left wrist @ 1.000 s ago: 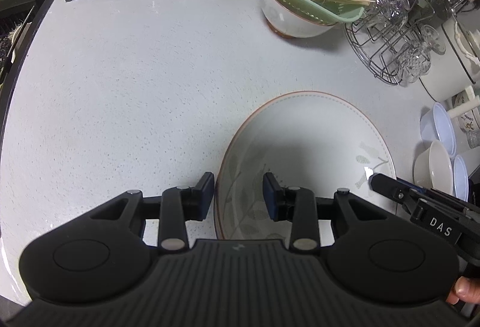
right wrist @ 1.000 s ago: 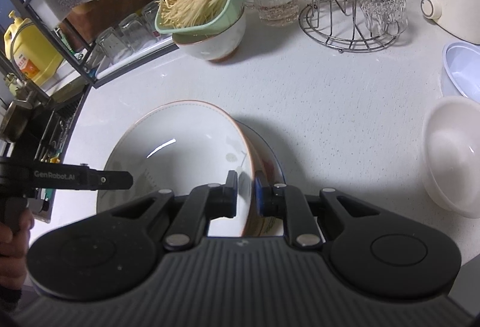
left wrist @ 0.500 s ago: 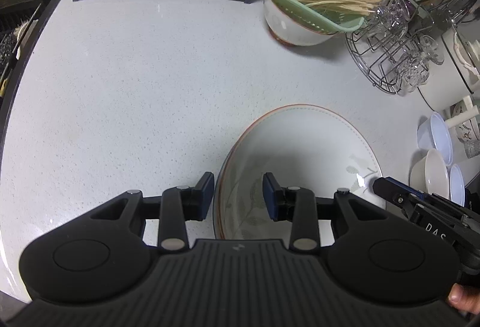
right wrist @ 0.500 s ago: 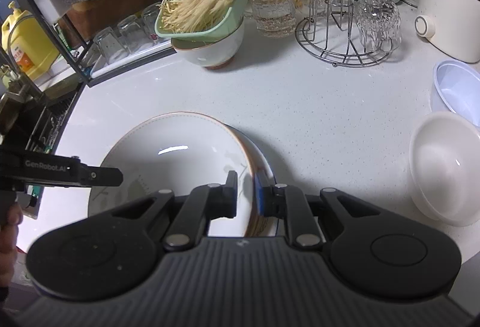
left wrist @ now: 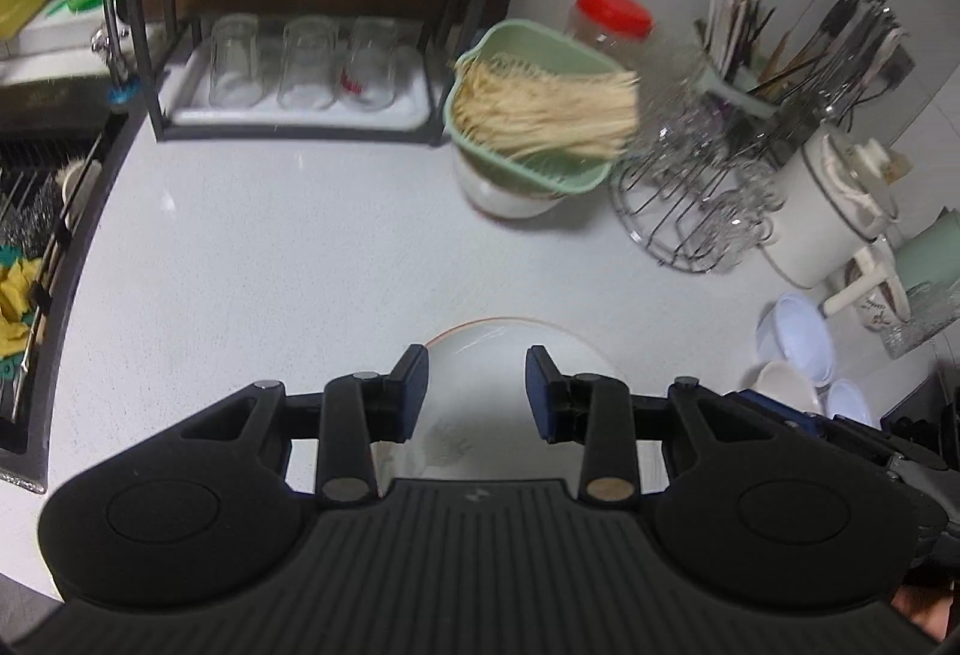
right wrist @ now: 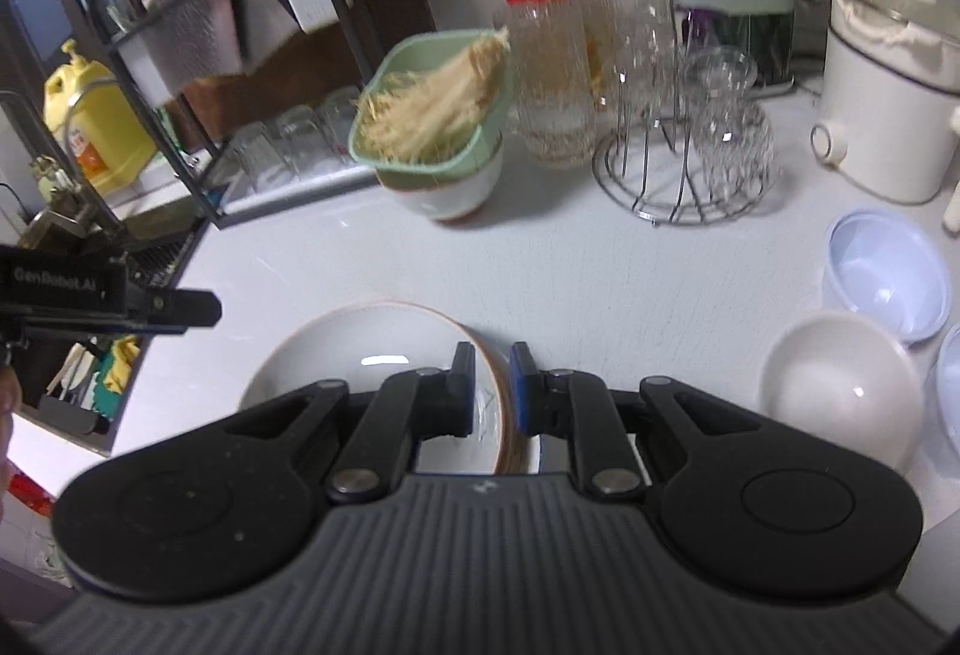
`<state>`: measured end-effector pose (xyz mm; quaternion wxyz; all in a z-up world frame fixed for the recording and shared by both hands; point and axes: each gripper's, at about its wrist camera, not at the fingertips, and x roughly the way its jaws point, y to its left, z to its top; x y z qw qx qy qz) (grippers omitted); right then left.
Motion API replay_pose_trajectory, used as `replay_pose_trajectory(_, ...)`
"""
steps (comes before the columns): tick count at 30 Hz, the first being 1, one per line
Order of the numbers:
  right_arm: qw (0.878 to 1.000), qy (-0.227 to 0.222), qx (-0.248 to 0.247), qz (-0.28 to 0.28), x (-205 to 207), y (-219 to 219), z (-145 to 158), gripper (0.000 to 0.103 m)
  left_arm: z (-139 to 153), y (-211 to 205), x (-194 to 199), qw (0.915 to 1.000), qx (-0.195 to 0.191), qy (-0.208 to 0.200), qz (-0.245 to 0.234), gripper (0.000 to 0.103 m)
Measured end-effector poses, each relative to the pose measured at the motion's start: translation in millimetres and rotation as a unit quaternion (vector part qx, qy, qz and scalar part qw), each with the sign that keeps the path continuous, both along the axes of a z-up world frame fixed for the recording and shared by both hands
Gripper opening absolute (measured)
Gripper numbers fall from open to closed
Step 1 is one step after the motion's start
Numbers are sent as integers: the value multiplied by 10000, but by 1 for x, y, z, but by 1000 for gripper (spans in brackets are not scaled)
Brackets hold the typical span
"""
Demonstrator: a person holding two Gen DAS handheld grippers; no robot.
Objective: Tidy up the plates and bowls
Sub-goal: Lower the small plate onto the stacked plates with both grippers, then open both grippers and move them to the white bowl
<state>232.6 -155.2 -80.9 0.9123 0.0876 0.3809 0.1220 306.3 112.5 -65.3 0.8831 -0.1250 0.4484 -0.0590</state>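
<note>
Surface: white speckled countertop (right wrist: 600, 271), with a sink (left wrist: 36, 211) set in along its left edge.
Back edge, left: black wire rack (left wrist: 288, 114) holding upturned glasses over a white tray.
Back edge, centre: green colander (right wrist: 432, 114) of pale noodles seated in a white bowl; red-lidded jar (right wrist: 549, 66) just beside it.
Back edge, right: wire glass stand (right wrist: 684, 175), utensil holder (right wrist: 732, 12), white cooker pot (right wrist: 888, 108).
Right edge: white bowl (right wrist: 840, 391) and pale blue bowls (right wrist: 888, 277), close together.
Task item: large plate (right wrist: 372, 349) with a brown rim, near the front edge, resting on further dishes that are barely visible.
Right gripper (right wrist: 492, 385): jaws closed narrowly over the plate's right rim, one pad inside and one outside.
Left gripper (left wrist: 477, 391): jaws spread wide, holding nothing, above the plate (left wrist: 480, 391).
Image quality: both views are motion-blurred.
</note>
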Motion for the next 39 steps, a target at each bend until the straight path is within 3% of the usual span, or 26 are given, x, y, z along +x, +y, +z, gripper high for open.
replay_pose_trajectory(9, 9986, -463, 80, 253, -38, -23, 40, 16, 41, -36, -53, 9984, 125, -551, 73, 40)
replay_pose_trajectory(20, 9969, -705, 106, 347, -81, -46, 52, 16, 51, -72, -106, 9972, 294, -686, 99, 42)
replay_pose_trajectory(26, 9968, -766, -24, 234, -100, -55, 49, 16, 46, -85, -110, 9978, 311, -582, -31, 44)
replay_pose_trajectory(39, 9955, -862, -71, -393, -112, -80, 42, 16, 39, -124, -92, 9946, 146, -660, -783, 48)
